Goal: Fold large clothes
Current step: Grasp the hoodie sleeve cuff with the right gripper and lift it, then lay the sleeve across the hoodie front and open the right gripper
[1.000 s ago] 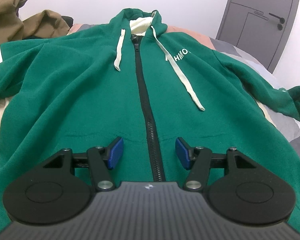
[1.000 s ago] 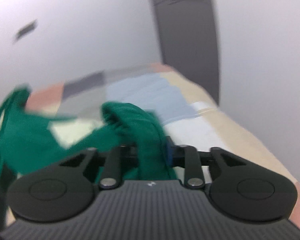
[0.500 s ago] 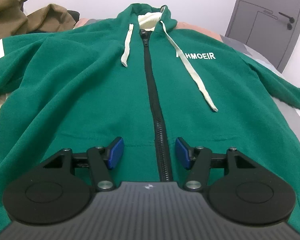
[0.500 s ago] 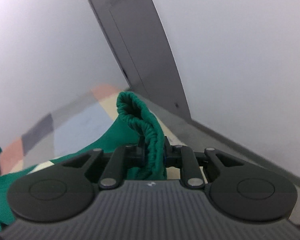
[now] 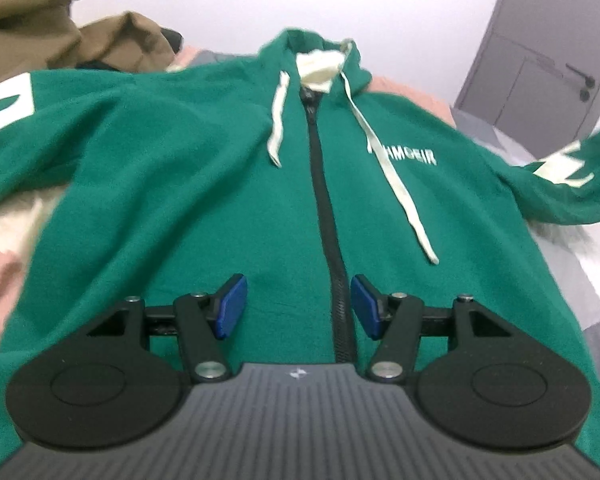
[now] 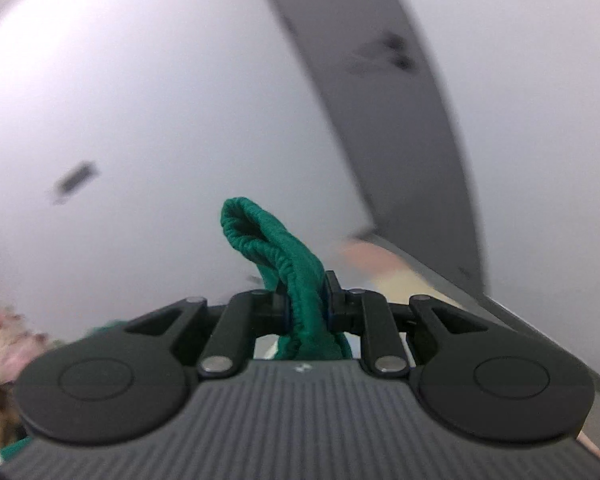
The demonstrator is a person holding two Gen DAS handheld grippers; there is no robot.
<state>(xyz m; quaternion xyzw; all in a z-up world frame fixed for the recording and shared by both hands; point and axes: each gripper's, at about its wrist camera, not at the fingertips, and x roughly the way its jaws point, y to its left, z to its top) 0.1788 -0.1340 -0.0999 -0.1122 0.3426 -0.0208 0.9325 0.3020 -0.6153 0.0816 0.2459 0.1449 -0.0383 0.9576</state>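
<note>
Left gripper (image 5: 296,304): nearest in its own view, jaws spread, blue pads (image 5: 230,306) empty and hovering above the lower front of the hoodie, one on each side of the zipper (image 5: 326,216).
Hoodie (image 5: 188,184): green, lying face up on the bed (image 5: 588,292), zipped, hood at the far end, cream drawstrings (image 5: 396,184) trailing down the chest.
Open room: patchwork bedding shows bare on the near left and along the right edge.
Right sleeve (image 5: 572,176): raised off the bed at the far right, blurred.
Right gripper (image 6: 306,306): jaws pressed together, pinching the ribbed cuff (image 6: 276,252), which sticks up beyond the fingers.
Far left: brown garments (image 5: 60,36) heaped beyond the hoodie.
Far right: grey door (image 5: 548,52) in a white wall.
</note>
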